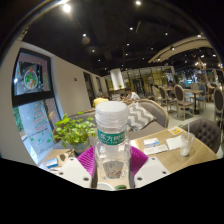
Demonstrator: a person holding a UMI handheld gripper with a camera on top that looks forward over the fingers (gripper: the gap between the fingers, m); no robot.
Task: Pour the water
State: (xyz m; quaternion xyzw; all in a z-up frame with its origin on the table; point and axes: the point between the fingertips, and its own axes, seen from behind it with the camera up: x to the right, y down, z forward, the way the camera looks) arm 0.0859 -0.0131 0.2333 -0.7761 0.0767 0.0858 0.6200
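Bottle (112,140) upright, white-capped, green-labelled, pinched between my jaws, both purple pads (87,159) pressing its sides. I judge it lifted above the wooden bench (172,157). Glass (186,143) stands beyond, rightward, near a potted plant (73,129). Transport step; next I carry across, then tilt.

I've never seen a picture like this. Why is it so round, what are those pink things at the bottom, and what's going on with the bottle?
A person carries a hand-held gripper with a wide-angle camera riding on it, hence the round look. The pink pieces are pads on its two fingers, which squeeze a clear water bottle with a white cap and green label. Beyond it, a wooden table holds a leafy plant, a glass and a purple card. Around is a café-like room with chairs.
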